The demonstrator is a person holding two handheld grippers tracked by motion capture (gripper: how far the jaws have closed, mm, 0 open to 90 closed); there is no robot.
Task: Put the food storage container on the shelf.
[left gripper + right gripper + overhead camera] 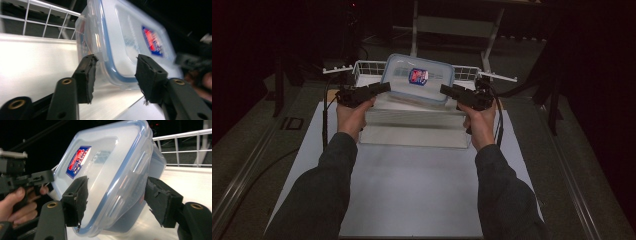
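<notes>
Clear lidded container [417,78]: sitting tilted at 12 o'clock on the table, against a white wire rack [362,67]. Left gripper [384,87] and right gripper [445,90]: both spreading wide, flanking its ends at 9 and 3 o'clock.

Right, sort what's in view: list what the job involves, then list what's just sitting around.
In the job:
- container, tilted, blue-rimmed lid on
- left tool, jaws apart at its one end
- right tool, jaws apart at its other end

Just there:
- wire rack behind
- white board on the table
</notes>
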